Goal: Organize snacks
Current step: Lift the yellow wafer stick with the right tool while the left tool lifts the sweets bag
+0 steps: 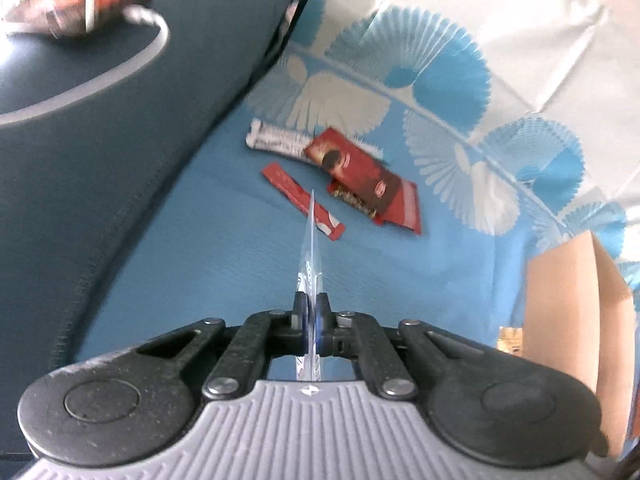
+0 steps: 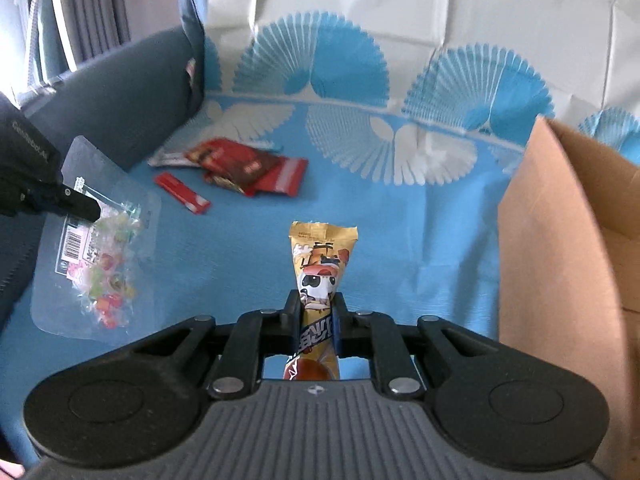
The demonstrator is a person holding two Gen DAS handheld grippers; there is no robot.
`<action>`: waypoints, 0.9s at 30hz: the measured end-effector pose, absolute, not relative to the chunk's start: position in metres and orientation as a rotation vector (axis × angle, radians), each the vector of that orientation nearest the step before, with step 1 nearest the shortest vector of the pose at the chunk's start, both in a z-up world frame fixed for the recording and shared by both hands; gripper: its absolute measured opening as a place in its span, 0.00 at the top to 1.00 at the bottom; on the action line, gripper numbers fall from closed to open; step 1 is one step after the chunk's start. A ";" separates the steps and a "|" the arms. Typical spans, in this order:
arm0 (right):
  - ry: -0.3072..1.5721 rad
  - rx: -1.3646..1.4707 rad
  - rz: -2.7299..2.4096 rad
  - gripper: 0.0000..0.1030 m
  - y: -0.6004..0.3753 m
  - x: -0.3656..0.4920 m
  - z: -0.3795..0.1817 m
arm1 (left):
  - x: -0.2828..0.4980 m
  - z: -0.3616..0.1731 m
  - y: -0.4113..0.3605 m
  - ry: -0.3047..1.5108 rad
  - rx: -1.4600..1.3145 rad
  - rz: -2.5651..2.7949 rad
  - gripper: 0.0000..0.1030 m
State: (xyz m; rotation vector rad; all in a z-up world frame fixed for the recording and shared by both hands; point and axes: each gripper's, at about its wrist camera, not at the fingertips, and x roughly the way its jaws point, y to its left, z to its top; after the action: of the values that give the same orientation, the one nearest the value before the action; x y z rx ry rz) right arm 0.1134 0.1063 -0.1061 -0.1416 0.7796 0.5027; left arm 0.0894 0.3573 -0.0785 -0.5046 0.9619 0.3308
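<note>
Right wrist view: we see our right gripper [image 2: 316,312] clenched on a yellow cartoon-printed snack packet [image 2: 322,258], held above the blue patterned cloth [image 2: 400,232]. A cardboard box [image 2: 560,240] stands open just to the right. Our left gripper [image 2: 86,208] pinches a clear bag of colourful candies [image 2: 100,248] by its upper edge; in the left wrist view its jaws are closed tight on that thin plastic. Red snack wrappers [image 2: 248,170] lie farther back on the cloth, near a grey cushion [image 2: 120,112].

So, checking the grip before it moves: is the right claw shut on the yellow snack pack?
Shut on it. The right claw pinches the yellow snack pack, lifted above the blue cloth.
</note>
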 end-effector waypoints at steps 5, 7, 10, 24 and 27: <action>0.727 -0.134 0.520 0.85 0.100 0.077 -0.074 | 0.056 -0.047 0.350 0.895 -0.447 0.315 0.97; 0.718 -0.130 0.526 0.85 0.098 0.063 -0.063 | 0.041 -0.034 0.347 0.875 -0.414 0.315 0.97; 0.715 -0.126 0.534 0.85 0.095 0.040 -0.046 | 0.021 -0.018 0.341 0.851 -0.372 0.312 0.97; 0.658 -0.125 0.544 0.85 0.076 -0.029 0.003 | -0.052 0.020 0.324 0.785 -0.352 0.261 0.97; 0.650 -0.125 0.542 0.85 0.073 -0.033 0.006 | -0.058 0.025 0.321 0.773 -0.354 0.256 0.97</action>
State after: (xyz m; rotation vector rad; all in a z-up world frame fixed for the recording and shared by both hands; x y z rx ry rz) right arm -0.0328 0.0734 0.0057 -0.1252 0.6496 0.5417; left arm -0.0579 0.3205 0.0254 -0.3541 0.7732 0.2556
